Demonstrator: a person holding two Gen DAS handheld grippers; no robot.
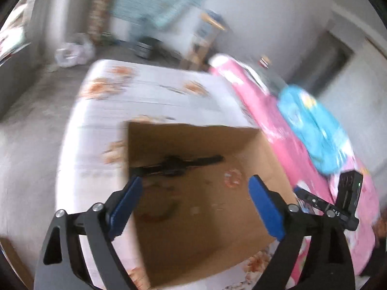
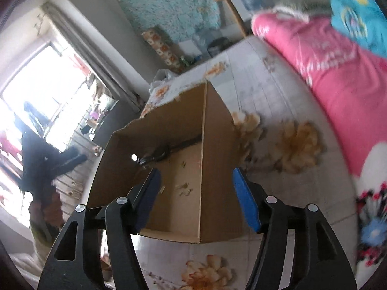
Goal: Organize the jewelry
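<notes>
Jewelry, a dark watch (image 1: 176,163), lies on the far floor of the cardboard box (image 1: 254,145); my left gripper (image 1: 194,193) hangs released, empty. Right view: right gripper (image 2: 196,191) released above the box; a blind re-grab risks snagging the wall.

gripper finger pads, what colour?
Blue, on black arms. Clearest in the right wrist view, on the right gripper; one pad shows sharply.

A bed (image 2: 273,91) with a pale, flower-printed sheet carries an open cardboard box (image 2: 217,169) near its middle. A pink quilt (image 2: 333,72) lies along one edge, a blue garment (image 2: 358,17) on top.
</notes>
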